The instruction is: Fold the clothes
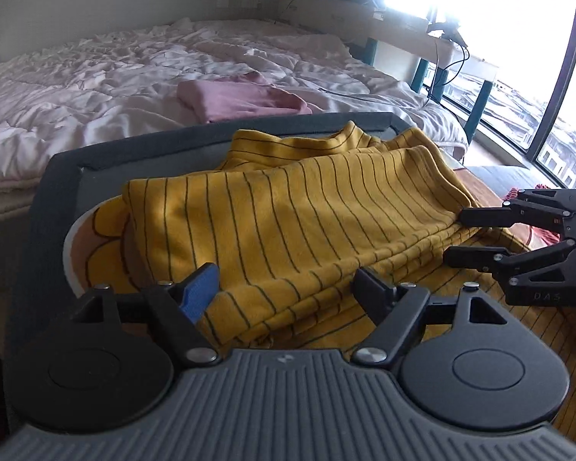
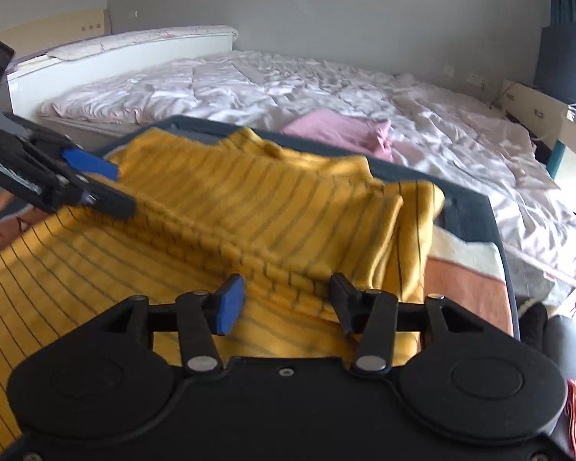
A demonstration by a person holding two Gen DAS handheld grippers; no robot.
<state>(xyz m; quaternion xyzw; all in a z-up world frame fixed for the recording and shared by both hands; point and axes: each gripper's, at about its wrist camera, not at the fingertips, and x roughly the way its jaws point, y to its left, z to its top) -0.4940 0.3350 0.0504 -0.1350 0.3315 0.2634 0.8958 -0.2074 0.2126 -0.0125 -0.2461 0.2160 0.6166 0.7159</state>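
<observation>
Mustard-yellow pinstriped knit garment draped over dark grey padded tray near the bed. Left gripper wide apart, right gripper too, fabric between. "DAS" lettering, probably.

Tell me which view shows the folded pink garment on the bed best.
The left wrist view: the pink garment lies whole and sharp on the white bedding, beyond the yellow striped shirt. In the right wrist view it is partly hidden behind the shirt's raised edge and slightly blurred.

A dark-rimmed table bears a yellow striped garment over a patterned mat.
</observation>
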